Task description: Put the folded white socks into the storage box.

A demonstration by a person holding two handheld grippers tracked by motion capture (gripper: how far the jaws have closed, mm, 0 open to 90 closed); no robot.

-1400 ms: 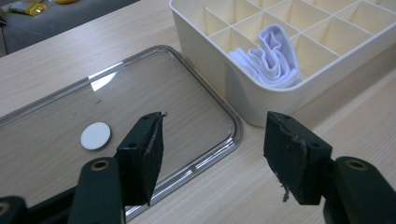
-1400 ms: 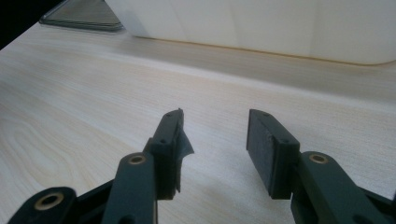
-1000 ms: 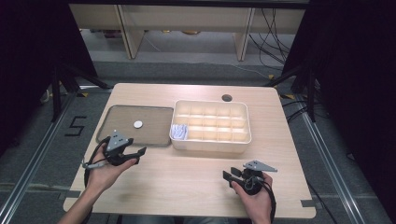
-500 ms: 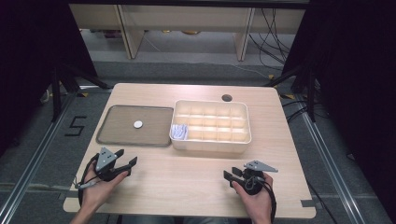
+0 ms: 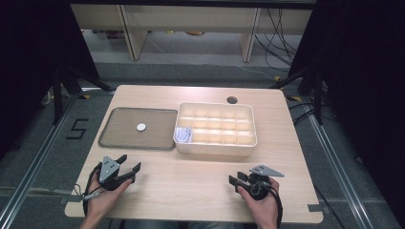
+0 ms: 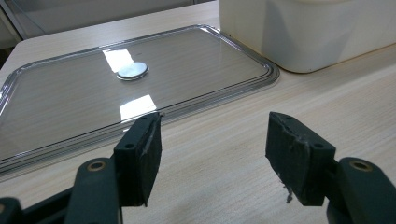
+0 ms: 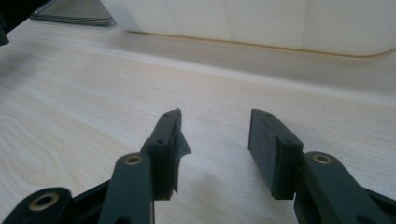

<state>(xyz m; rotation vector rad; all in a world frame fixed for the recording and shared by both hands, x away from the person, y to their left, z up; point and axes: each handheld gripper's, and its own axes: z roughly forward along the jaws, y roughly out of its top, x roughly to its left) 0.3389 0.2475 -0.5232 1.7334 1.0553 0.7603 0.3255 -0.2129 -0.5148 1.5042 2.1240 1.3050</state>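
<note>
A clear flat tray (image 5: 119,138) (image 6: 224,60) lies on the left of the wooden table, with a small silver disc (image 5: 141,127) (image 6: 132,71) resting in it. Beside it stands a white box with several compartments (image 5: 248,143) (image 6: 299,32) (image 7: 261,23); a white item (image 5: 183,134) lies in its front-left compartment. My left gripper (image 5: 128,164) (image 6: 215,154) is open and empty, low over the table just in front of the tray. Near the front right edge, my right gripper (image 5: 236,181) (image 7: 215,149) is open with nothing between its jaws, pointing toward the box.
A round cable hole (image 5: 232,100) sits at the table's back edge behind the box. Bare wood lies between the two grippers. Black stands and cables are on the floor around the table.
My left gripper has drawn back from the tray's front edge toward the table's front left corner. The right gripper has stayed where it was.
</note>
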